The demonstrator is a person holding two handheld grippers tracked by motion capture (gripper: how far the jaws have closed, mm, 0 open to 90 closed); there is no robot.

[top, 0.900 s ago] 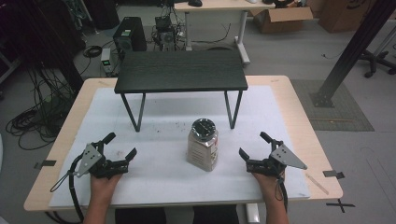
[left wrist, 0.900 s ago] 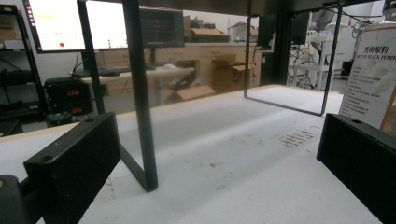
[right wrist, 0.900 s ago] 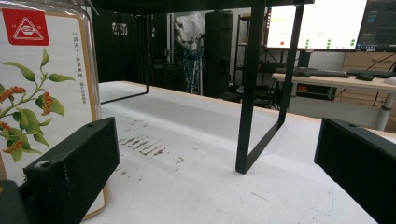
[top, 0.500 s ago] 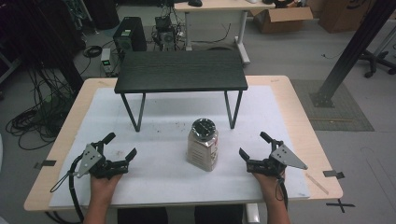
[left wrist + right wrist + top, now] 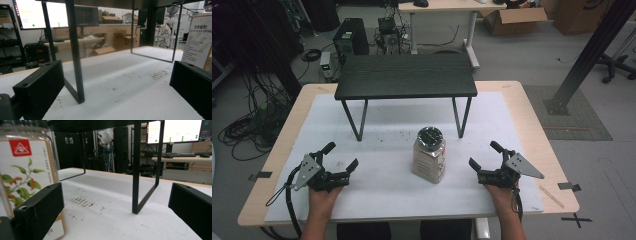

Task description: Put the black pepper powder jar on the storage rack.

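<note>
Left hand: coming in from the near edge of the high view and gripping the left gripper, which is lying low over the white mat.
Left gripper: its jaws are standing wide apart with only bare mat between them (the left gripper view is showing both black pads far out at the frame's sides).
Right hand: also entering from the near edge, holding the right gripper at about the same depth as the left one.
Right gripper: jaws spread wide, nothing between them; in the right gripper view the jar is showing just past one jaw, not between the two.
Jar: standing upright on the mat between the two grippers, nearer the right one and apart from both (dark lid on top, pale powder inside, a printed label with a red mark and a plant drawing).
Mat: covering most of the table, with a few small dark smudges beyond the jar.
Shelf: a low black stand on thin metal legs, sitting on the far half of the mat, just behind the jar.
</note>
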